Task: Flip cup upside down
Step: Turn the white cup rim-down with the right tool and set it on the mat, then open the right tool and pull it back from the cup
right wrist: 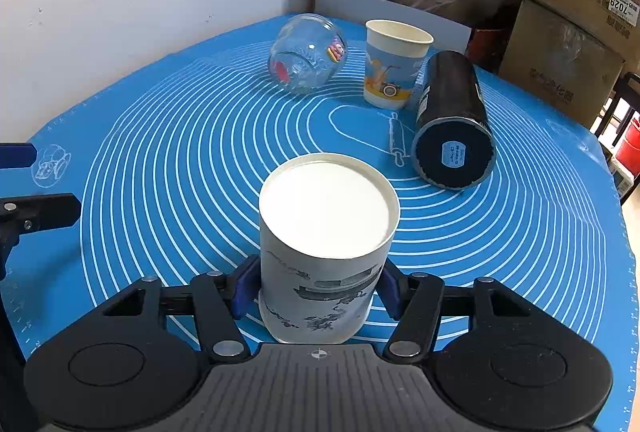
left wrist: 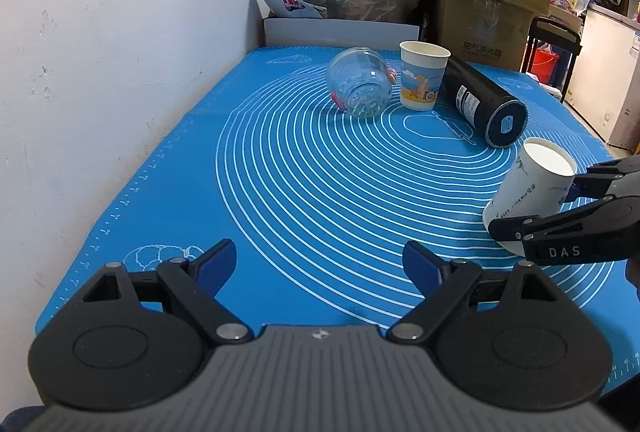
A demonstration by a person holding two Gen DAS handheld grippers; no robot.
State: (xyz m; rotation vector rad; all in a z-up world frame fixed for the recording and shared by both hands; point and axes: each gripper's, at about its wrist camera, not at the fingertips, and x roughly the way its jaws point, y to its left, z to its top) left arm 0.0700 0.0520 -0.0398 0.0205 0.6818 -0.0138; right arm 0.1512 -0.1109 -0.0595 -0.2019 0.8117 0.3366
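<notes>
Gripping the white paper cup with grey ink drawings [right wrist: 326, 252], base uppermost, the right gripper [right wrist: 318, 292] fills the lower centre of its own view, blue pads against both cup walls. Only the left wrist view shows the cup [left wrist: 528, 187] tilted at right of frame, and the left gripper [left wrist: 320, 268] spread wide, holding nothing, at lower centre over the blue ringed silicone mat [left wrist: 304, 167]. Both views show a clear glass jar [right wrist: 306, 53], a blue illustrated paper cup [right wrist: 394, 65] and a black cylindrical bottle [right wrist: 452, 119] in the upper frame.
</notes>
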